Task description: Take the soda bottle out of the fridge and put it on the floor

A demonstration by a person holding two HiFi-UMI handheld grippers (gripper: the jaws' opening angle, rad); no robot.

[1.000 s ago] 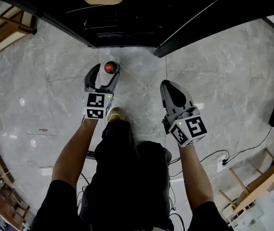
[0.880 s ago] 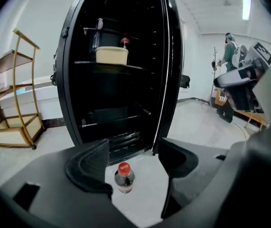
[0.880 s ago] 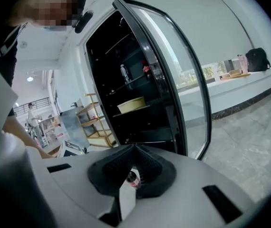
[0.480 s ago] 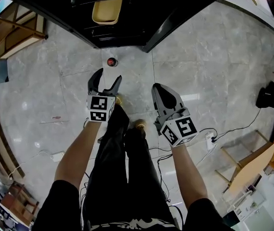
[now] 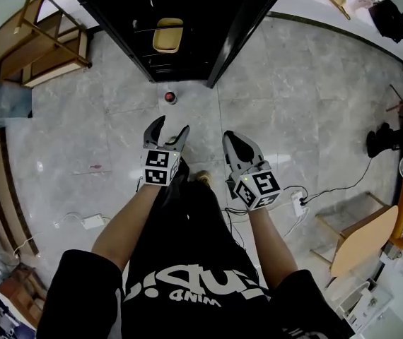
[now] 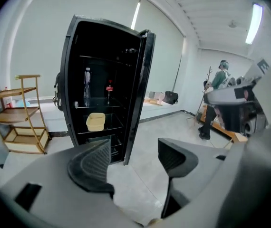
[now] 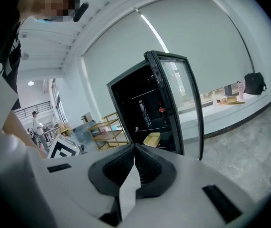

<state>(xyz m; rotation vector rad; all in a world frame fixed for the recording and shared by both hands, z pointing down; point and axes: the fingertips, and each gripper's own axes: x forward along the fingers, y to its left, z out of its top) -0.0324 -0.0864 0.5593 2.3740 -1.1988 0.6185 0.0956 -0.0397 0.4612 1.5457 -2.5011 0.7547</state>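
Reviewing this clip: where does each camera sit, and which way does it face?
Head view: on the person's head, looking steeply down at the floor, the soda bottle, both arms, the open left claw and the shut right claw.
Left gripper view: on the left claw, looking along its parted jaws into the open fridge.
Right gripper view: on the right claw, facing the fridge; the black shirt shows top left.
Shared: all three show the fridge's yellow tub.
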